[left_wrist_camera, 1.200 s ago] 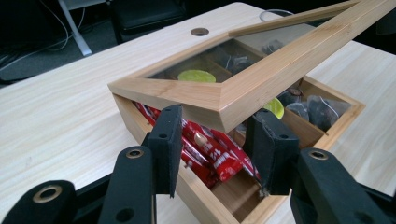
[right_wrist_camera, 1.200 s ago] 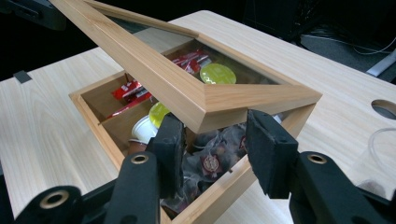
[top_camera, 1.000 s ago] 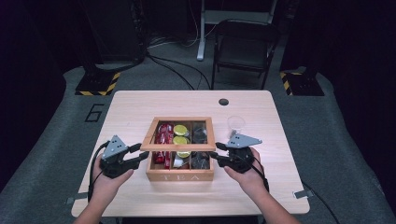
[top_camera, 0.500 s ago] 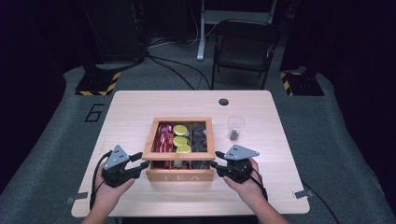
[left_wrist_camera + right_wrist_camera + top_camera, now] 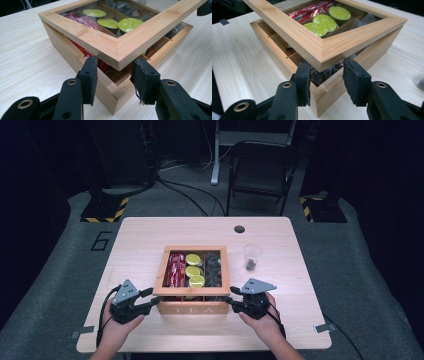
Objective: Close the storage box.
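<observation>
Lid [image 5: 117,48] of the tea box [image 5: 190,306], a bamboo frame with a clear pane, sits raised off the box at its near edge, one front corner between each pair of jaws. In the left gripper view the left gripper [image 5: 115,75] straddles the near corner: its pads stand on either side of the frame's corner, grasping the lid. In the right gripper view the right gripper [image 5: 325,73] does the same at the other corner, pads clamped against the frame's two faces. Beyond the jaws, under the pane, lie green pods [image 5: 324,21] and red sachets [image 5: 308,11]. The box rests on a pale wooden table [image 5: 150,235]; past the right jaws stands a plastic cup [image 5: 252,257]. Behind the table are a dark folding chair [image 5: 260,175] and grey floor [image 5: 60,265].
</observation>
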{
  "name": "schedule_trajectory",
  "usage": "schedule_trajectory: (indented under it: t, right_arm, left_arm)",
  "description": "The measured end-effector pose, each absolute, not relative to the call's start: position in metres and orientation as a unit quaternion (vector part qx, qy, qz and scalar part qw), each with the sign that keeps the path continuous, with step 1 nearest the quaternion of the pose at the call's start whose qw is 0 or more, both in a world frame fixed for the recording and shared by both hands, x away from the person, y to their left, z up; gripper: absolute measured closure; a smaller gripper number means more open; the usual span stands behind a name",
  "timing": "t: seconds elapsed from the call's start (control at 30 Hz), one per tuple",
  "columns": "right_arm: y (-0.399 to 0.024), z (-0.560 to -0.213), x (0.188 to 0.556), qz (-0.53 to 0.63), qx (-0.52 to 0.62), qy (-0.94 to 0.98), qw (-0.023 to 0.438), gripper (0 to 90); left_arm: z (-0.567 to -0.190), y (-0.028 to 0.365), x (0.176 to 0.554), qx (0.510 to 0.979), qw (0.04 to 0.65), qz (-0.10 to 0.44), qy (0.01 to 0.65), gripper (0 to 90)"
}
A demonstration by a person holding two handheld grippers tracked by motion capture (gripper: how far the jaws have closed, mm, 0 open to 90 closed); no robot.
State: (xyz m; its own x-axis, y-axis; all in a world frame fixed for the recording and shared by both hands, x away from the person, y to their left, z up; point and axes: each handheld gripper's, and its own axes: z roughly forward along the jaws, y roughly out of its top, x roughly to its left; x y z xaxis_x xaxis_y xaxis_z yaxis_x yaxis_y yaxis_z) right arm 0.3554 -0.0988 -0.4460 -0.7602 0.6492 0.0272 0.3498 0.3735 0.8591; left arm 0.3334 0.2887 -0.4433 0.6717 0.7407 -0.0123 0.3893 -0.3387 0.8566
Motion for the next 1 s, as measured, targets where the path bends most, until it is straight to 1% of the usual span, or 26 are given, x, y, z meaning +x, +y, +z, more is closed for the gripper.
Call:
schedule_trajectory:
  t: [0.9, 1.0]
  right_arm:
    - [-0.0981, -0.4557, 0.3508, 0.456, 0.314, 0.82, 0.147, 56.8]
    - [-0.0984, -0.4559, 0.3515, 0.455, 0.311, 0.821, 0.147, 56.7]
  left_arm:
    - [-0.4533, 0.2906, 0.3354, 0.81, 0.435, 0.17, 0.355, 55.8]
    - [-0.4536, 0.2915, 0.3363, 0.81, 0.433, 0.168, 0.357, 54.3]
